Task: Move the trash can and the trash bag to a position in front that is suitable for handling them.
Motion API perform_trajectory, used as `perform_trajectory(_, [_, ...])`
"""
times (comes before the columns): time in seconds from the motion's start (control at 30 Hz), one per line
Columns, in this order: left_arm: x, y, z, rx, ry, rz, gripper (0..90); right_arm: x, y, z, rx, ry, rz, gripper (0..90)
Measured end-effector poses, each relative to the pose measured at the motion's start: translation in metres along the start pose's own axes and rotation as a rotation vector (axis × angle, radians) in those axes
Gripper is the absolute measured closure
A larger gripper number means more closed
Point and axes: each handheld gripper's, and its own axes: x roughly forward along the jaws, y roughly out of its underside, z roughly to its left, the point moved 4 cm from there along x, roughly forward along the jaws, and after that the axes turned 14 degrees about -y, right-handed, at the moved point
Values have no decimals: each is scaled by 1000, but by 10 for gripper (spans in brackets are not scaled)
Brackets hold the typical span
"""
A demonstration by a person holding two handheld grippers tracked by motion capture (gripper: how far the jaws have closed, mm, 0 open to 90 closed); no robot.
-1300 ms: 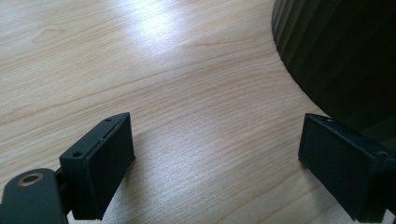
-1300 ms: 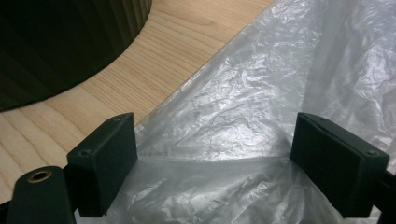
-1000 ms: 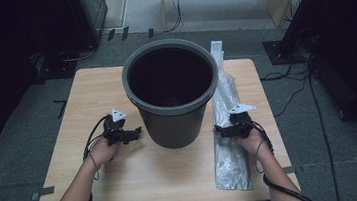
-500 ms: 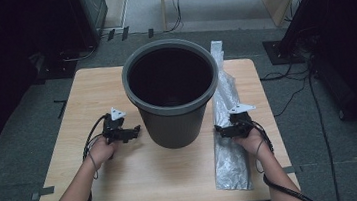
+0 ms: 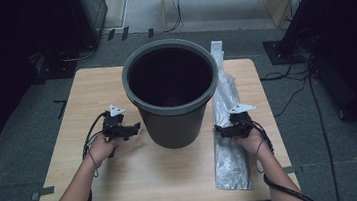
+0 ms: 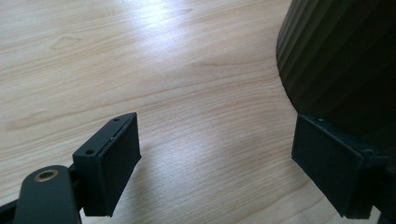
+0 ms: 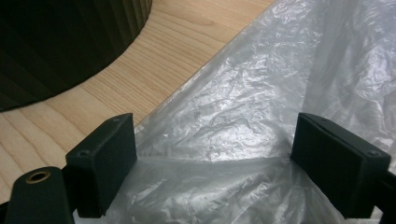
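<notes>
Little has moved: our left gripper (image 5: 132, 130) edged lower left. Both jaws gape; our right gripper (image 5: 223, 131) should pinch one layer of the crinkled clear plastic bag (image 5: 231, 145) beside the round dark-grey ribbed plastic bin (image 5: 174, 126).

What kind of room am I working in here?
Likely a lab or studio recording space, not a home: a lone wooden table on grey carpet, cables trailing across the floor, and dark equipment stands around it.

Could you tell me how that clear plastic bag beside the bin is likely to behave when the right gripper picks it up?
The plastic bag looks thin and crinkled, so it will probably hang limp and weigh very little. Its glossy film may slip between the open pads of the right gripper. Lying folded in a long strip along the table, it would likely unfurl when lifted.
</notes>
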Motion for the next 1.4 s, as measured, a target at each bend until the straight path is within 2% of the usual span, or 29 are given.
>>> perform_trajectory(0.03, [-3,-4,2,3,-28,27,253,0,0,0,0,0,0,136])
perform_trajectory(0.1, [-4,-5,4,14,-35,40,268,0,0,0,0,0,0,136])
perform_trajectory(0.13, [-6,-7,5,9,-34,58,268,0,0,0,0,0,0,136])
perform_trajectory(0.17, [-7,-9,8,-25,-37,112,271,0,0,0,1,0,0,136])
perform_trajectory(0.2, [-7,-9,8,-25,-37,112,277,0,0,0,1,0,0,136])
perform_trajectory(0.23, [-8,-10,10,-46,-13,137,277,0,0,0,1,0,0,136])
perform_trajectory(0.3, [-10,-10,10,-40,38,156,294,0,0,0,1,1,0,136])
perform_trajectory(0.33, [-10,-10,10,-40,38,156,316,0,0,0,1,1,0,136])
perform_trajectory(0.37, [-11,-11,9,-36,80,163,311,0,0,0,1,1,0,136])
perform_trajectory(0.4, [-11,-11,9,-36,80,163,282,0,0,0,1,2,-1,136])
perform_trajectory(0.43, [-15,-11,9,-10,136,152,248,0,0,0,1,2,0,136])
perform_trajectory(0.47, [-15,-11,9,-10,136,152,219,0,0,0,1,2,0,136])
perform_trajectory(0.5, [-17,-13,9,-10,167,151,196,0,0,0,2,2,-1,136])
perform_trajectory(0.6, [-17,-14,10,-14,191,151,198,0,0,0,2,2,-1,136])
perform_trajectory(0.63, [-18,-14,11,-6,230,150,199,0,0,0,2,2,0,136])
perform_trajectory(0.8, [-17,-15,13,-29,252,162,307,0,0,0,3,3,0,135])
perform_trajectory(0.9, [-17,-18,14,-29,268,145,316,0,0,0,3,3,0,136])
perform_trajectory(1.07, [-16,-23,15,-39,306,159,373,0,0,0,5,1,0,135])
perform_trajectory(1.1, [-16,-26,15,-47,328,168,379,0,0,-1,4,2,-1,135])
perform_trajectory(1.2, [-17,-28,16,-40,334,182,386,0,0,-1,4,2,-1,135])
perform_trajectory(1.37, [-15,-36,22,-54,335,184,377,0,0,-1,3,2,-1,135])
perform_trajectory(1.4, [-14,-38,23,-68,338,181,377,0,0,-1,3,2,-1,135])
